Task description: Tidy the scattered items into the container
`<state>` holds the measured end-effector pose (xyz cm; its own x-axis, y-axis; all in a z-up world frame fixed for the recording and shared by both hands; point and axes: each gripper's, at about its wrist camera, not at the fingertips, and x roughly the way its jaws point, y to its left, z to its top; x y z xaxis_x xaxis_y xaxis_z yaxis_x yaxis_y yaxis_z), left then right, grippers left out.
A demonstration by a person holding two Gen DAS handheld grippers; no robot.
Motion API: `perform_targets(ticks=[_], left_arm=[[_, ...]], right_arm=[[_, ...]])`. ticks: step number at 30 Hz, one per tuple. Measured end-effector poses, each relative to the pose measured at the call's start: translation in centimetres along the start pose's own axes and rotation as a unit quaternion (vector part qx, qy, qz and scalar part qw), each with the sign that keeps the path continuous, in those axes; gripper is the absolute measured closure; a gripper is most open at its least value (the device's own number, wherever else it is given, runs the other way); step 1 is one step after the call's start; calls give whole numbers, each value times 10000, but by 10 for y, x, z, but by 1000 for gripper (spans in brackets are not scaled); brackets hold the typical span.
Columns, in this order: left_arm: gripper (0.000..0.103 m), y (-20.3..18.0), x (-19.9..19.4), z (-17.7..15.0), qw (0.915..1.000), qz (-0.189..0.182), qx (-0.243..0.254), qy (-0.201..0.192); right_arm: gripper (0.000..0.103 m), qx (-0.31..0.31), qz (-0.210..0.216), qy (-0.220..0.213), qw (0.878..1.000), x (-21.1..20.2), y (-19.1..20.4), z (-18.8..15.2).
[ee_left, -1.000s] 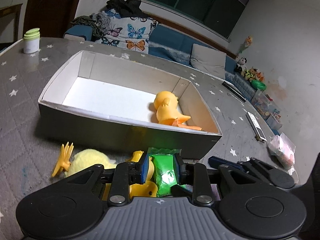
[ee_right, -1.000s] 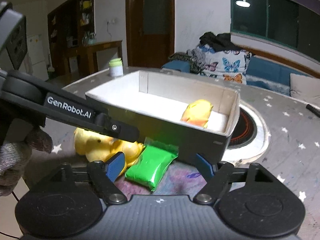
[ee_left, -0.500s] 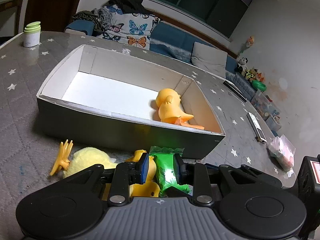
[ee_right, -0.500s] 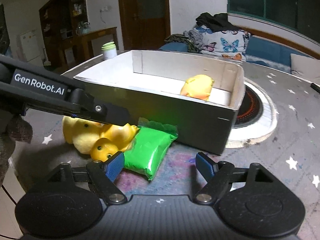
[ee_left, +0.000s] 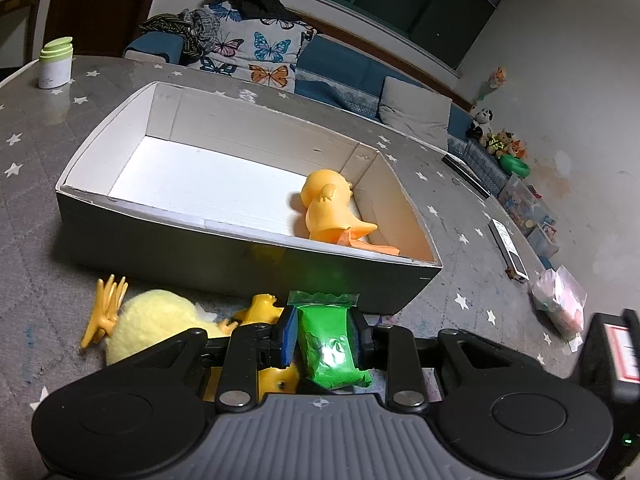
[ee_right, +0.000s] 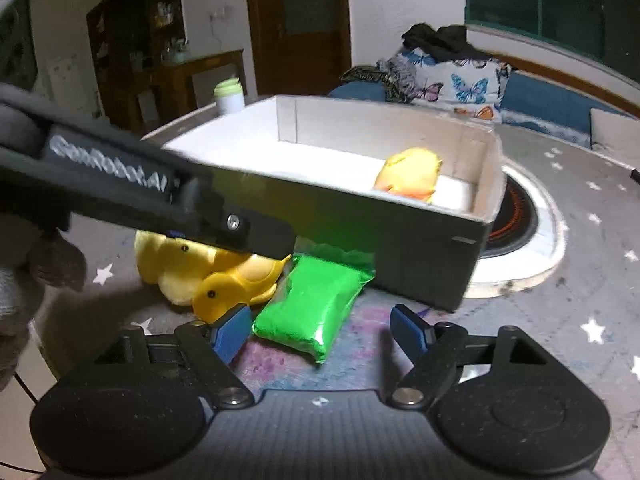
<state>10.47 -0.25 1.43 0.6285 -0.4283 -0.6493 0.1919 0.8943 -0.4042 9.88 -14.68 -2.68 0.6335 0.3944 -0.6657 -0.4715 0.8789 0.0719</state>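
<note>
A bright green packet [ee_left: 328, 344] lies on the table in front of the white-lined box [ee_left: 248, 236]. My left gripper [ee_left: 323, 332] is shut on it, its blue pads pressed against both sides. My right gripper [ee_right: 320, 330] is low behind the packet's [ee_right: 316, 304] near end. Its jaws are closing, and the pads stand apart from the packet on either side. An orange duck toy [ee_left: 328, 208] lies in the box's right end. A yellow plush duck [ee_left: 152, 316] and a small yellow duck [ee_right: 224, 292] lie left of the packet, against the box.
A white cup with a green lid [ee_left: 55, 64] stands at the far left of the star-patterned table. A round hob plate [ee_right: 520, 216] lies right of the box. A remote [ee_left: 510, 248] and a plastic bag [ee_left: 560, 304] lie farther right. A gloved hand [ee_right: 40, 272] holds the left gripper.
The right gripper's fingers have drawn slightly closer together and its view has shifted a little. The left gripper stays clamped on the green packet in the same place.
</note>
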Motion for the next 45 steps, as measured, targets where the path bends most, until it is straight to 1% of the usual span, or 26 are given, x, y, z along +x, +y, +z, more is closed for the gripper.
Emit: perform_targets(ticks=[2, 5, 7, 10, 15, 21, 27, 31, 38, 45], left_arm=[[74, -1, 1, 0, 10000, -16, 9, 17], [74, -2, 4, 0, 10000, -39, 4, 90], [74, -4, 6, -1, 9999, -84, -3, 137], [72, -7, 9, -2, 9997, -152, -6, 209], [72, -12, 21, -2, 9986, -267, -137, 431], [72, -13, 31, -5, 9981, -110, -243, 555], [72, -10, 38, -5, 9969, -117, -433, 648], [72, -16, 41, -5, 9972, -93, -363, 643], [72, -28, 43, -9, 9984, 62, -31, 556], [75, -35, 37, -14, 9986, 67, 145, 499]], right_arm=[[30, 59, 54, 42, 10000, 6, 0, 0], [39, 59, 39, 36, 10000, 7, -2, -1], [47, 87, 41, 71, 9999, 4, -5, -3], [52, 153, -39, 115, 9998, -4, -12, -8], [51, 190, -90, 123, 9997, -13, -17, -14], [51, 210, -59, 36, 9998, -10, -18, -12], [51, 148, -51, -14, 9999, -7, -16, -11], [51, 185, -22, -41, 9998, -6, -18, -10], [51, 226, -11, -79, 9997, -7, -18, -13], [52, 282, -30, -95, 9996, -10, -18, -15]])
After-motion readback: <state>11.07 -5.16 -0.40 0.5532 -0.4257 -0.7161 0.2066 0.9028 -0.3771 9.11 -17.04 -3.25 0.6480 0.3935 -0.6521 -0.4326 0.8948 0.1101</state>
